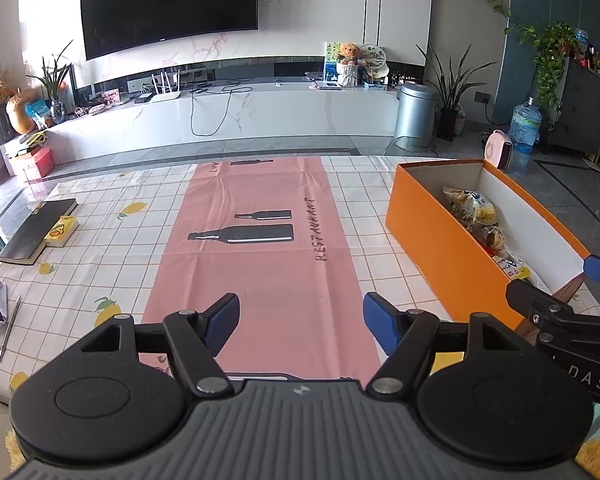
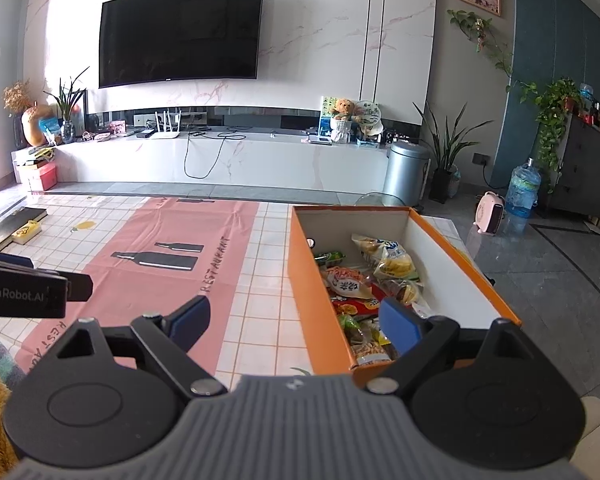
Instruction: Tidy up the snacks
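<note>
left gripper [image 1: 300, 322]: fingers wide, empty, over pink bottle-print cloth [image 1: 260, 248] | right gripper [image 2: 296, 320]: fingers wide, empty | colourful snack packets [image 2: 364, 280]: inside open orange cardboard box [image 2: 312, 280] on surface

One orange box [image 2: 320, 312], one book [image 1: 36, 228], two grippers, several snack packets [image 2: 384, 260].

I see an orange box [image 2: 320, 312] with white inside, a pink bottle-print runner [image 1: 260, 248], and a lemon-dotted white grid cloth [image 1: 112, 240].
</note>
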### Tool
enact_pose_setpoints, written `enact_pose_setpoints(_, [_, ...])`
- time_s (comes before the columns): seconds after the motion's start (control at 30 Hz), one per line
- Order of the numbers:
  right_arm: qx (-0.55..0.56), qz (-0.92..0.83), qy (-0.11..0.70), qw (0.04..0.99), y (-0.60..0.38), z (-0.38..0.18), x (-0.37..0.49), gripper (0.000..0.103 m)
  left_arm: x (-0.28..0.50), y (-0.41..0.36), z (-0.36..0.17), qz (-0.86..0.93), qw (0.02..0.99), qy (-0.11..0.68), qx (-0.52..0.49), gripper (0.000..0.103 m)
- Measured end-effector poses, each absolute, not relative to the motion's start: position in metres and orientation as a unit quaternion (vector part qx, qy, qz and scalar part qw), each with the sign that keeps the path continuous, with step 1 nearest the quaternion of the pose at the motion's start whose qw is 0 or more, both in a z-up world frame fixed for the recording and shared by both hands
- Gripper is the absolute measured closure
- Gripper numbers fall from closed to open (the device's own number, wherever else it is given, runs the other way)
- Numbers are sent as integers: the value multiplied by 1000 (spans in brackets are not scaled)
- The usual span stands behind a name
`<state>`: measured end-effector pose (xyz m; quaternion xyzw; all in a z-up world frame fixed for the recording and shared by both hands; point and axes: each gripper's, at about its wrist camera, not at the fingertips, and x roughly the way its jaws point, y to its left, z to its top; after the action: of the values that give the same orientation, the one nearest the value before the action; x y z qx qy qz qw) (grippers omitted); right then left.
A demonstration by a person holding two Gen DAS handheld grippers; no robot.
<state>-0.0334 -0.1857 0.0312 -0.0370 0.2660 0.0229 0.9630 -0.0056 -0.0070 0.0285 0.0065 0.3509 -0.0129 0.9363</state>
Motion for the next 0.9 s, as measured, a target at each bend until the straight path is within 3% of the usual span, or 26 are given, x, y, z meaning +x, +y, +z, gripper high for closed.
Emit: enact_pose_setpoints(0.9, [-33,24,261,965,-189,36,-40,14,-9,-14,32,-15,937,348,11,20])
